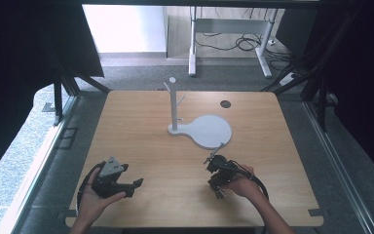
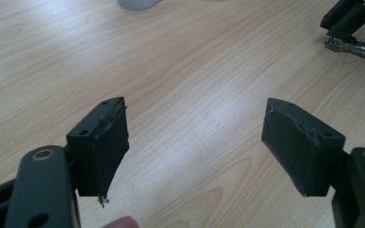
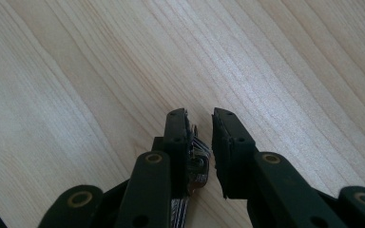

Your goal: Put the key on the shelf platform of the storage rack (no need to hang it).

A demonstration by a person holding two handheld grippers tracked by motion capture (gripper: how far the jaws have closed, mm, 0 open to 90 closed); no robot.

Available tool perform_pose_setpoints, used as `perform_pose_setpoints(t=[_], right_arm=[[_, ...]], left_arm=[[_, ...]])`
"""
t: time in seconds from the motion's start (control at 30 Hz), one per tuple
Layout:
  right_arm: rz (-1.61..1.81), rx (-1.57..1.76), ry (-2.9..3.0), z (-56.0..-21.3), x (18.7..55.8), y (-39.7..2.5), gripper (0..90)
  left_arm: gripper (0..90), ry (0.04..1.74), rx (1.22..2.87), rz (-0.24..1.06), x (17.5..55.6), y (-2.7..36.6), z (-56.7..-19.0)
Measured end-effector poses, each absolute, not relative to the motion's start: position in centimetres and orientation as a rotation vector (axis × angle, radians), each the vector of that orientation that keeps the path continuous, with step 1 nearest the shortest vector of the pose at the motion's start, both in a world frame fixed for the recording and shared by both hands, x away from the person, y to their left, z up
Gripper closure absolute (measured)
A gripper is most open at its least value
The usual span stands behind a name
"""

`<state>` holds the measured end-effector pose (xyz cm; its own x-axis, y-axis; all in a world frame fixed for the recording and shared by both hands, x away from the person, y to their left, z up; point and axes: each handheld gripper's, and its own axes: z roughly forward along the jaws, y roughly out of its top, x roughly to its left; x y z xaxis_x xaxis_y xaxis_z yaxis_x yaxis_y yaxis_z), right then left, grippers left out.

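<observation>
**Keys between right jaws, left gripper wide open**

Both hands come in over the table's near edge. Left hand (image 1: 93, 195) holds the left gripper (image 1: 137, 184) near the near-left corner, grey plate on top, jaws pointing right. In the left gripper view its jaws stand wide apart w/ nothing between them, just bare wood below.

Right hand (image 1: 246, 185) holds the right gripper (image 1: 218, 191) near the near edge, right of centre. In the right gripper view its jaws are nearly closed, narrow gap left; a bunch of keys (image 3: 196, 164) sits between them, against the left jaw. Can't tell if they're actually pinched. In the left gripper view the keys lie on the wood under the right gripper's tips.

Mid-table, a white stand (image 1: 174, 105) w/ pegs rises upright from a flat white round base (image 1: 209, 130). A dark round hole (image 1: 225, 104) sits towards the far-right corner of the table (image 1: 141, 141).
</observation>
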<state>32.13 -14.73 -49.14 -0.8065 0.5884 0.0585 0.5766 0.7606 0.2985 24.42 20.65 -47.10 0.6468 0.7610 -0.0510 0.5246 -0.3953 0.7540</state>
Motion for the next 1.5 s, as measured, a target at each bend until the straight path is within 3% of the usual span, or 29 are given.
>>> perform_pose_setpoints(t=[0.33,0.57,0.93,1.5], right_arm=[[0.448,0.981,2.923,-49.6,32.3,-14.5,80.5],[0.445,0.987,2.932,-49.6,32.3,-14.6,88.0],[0.416,0.969,2.947,-49.3,32.4,-14.6,89.3],[0.458,0.98,2.89,-45.5,32.5,-16.5,89.5]], left_arm=[[24.1,0.993,2.094,0.39,24.5,20.7,-47.1],[24.1,0.993,2.093,0.391,24.4,20.7,-47.1],[24.1,0.997,2.091,0.393,24.5,20.9,-47.1],[24.1,0.996,2.087,0.39,24.5,20.8,-47.1]])
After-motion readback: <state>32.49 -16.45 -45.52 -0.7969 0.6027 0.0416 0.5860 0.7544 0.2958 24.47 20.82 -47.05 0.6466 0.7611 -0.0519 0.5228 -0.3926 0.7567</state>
